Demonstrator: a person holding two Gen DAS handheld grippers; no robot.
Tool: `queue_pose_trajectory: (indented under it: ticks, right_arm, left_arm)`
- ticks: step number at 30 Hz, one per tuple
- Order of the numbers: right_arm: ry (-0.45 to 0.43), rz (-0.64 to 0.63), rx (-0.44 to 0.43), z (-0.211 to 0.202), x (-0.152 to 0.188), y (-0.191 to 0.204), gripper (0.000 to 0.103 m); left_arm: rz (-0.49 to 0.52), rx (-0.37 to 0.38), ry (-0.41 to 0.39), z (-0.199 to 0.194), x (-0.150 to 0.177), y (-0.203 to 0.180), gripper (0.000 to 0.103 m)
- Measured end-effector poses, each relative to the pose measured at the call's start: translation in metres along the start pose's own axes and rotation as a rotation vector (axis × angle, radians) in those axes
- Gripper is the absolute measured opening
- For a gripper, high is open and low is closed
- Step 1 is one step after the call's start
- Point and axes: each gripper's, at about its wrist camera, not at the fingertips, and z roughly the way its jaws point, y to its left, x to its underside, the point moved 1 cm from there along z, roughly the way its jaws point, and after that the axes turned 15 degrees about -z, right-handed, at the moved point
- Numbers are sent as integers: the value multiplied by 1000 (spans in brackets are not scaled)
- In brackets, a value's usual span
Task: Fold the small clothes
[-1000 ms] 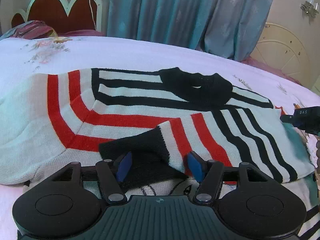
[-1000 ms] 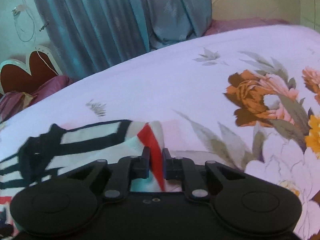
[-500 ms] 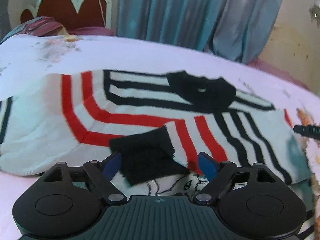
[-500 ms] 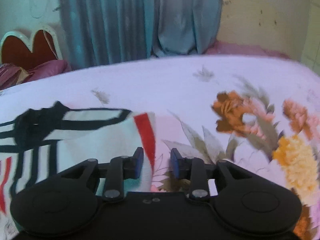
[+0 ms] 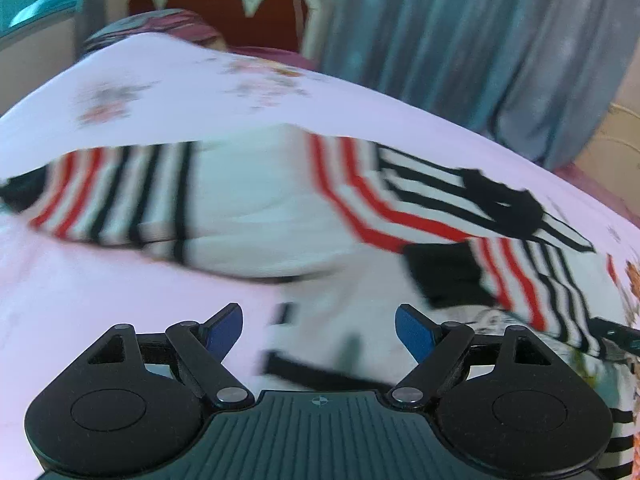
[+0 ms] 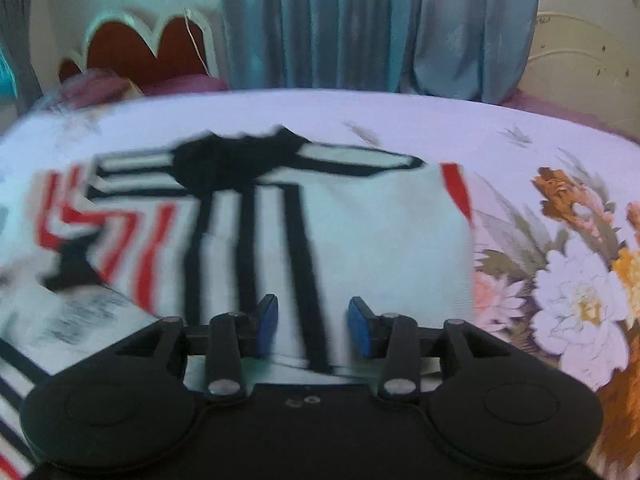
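Observation:
A small white sweater with red and black stripes and a black collar (image 5: 500,208) lies spread on the bed; it also shows in the right wrist view (image 6: 360,232). One sleeve with a black cuff (image 5: 440,276) is folded across its front. My left gripper (image 5: 318,330) is open wide and empty, above the sweater's lower left part. My right gripper (image 6: 312,326) is open and empty, above the sweater's right part near the folded edge. Both views are motion-blurred.
The bed has a pale pink sheet (image 5: 120,300) with large flower prints (image 6: 580,280) to the right of the sweater. A red scalloped headboard (image 6: 140,48) and blue-grey curtains (image 6: 360,20) stand behind. A pillow (image 5: 160,28) lies at the head.
Both grippers have opened and let go of the sweater. The left gripper has swung left, away from the folded sleeve. The right gripper has pulled back and turned left over the sweater.

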Motion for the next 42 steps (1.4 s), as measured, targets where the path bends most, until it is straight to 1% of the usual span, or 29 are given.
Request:
queue_pose_trajectory:
  ticks: [2,5,9,14,16,20,21,27,28,29,30,31,32,34,35,36,38,39,41,42]
  right_arm:
    - [-31,-6,-12,-9,-7,12,43]
    - [-57,-17,-62,-16,-15,36,43]
    - [-73,-20,-128,-20,-24,70,44]
    - [-77,-47,-171,-15,-35,107,45]
    - [-73,-55,-182,-12,-38,117,46]
    - [-64,-73,-171,-5,-40,134,46]
    - [-61,-73,-164,-2,-41,135,46]
    - [-38,-58,-125,17,-47,144,46]
    - [-35,-57,-119,21,-48,146,46]
    - [-34,-56,-115,24,-49,148,46]
    - [-32,-57,-110,28,-50,149,46]
    - [-31,-56,-103,30,-51,151,46]
    - [-29,-52,-96,34,-52,151,46]
    - [-27,-41,-84,40,-54,152,46]
    - [-23,-39,-75,43,-54,153,46]
    - [-15,-47,-68,48,-54,154,46]
    - [4,-95,-43,56,-53,157,48]
    - [8,-100,-47,56,-55,157,48]
    - [-1,-62,-75,52,-59,151,45]
    - [-15,-37,-86,47,-60,146,45]
  left_arm:
    - [-40,-25,-3,-4,-5,24,83]
    - [-112,-54,-5,-8,-11,57,83]
    - [-207,-67,-21,-9,-24,101,83]
    - [-344,-78,-47,3,-46,151,83]
    - [-381,-83,-50,11,-54,166,83]
    - [-487,-66,-53,32,-69,200,82]
    - [-503,-48,-64,36,-73,205,82]
    - [-509,-18,-117,59,-100,213,82]
    - [-516,-14,-128,63,-104,215,79]
    - [-519,-21,-146,66,-108,216,64]
    - [-514,-38,-157,69,-110,216,53]
    - [-513,-44,-161,73,-112,218,33]
    - [-526,-55,-164,76,-114,224,19]
    - [-548,-50,-165,79,-116,230,11]
    - [-555,-45,-165,79,-117,230,10]
    - [-549,-43,-168,78,-119,227,5]
    - [-506,-28,-191,70,-121,216,5]
    - [-473,-2,-207,63,-123,205,5]
    - [-387,54,-233,50,-127,176,5]
    - [-327,91,-246,43,-129,154,5]
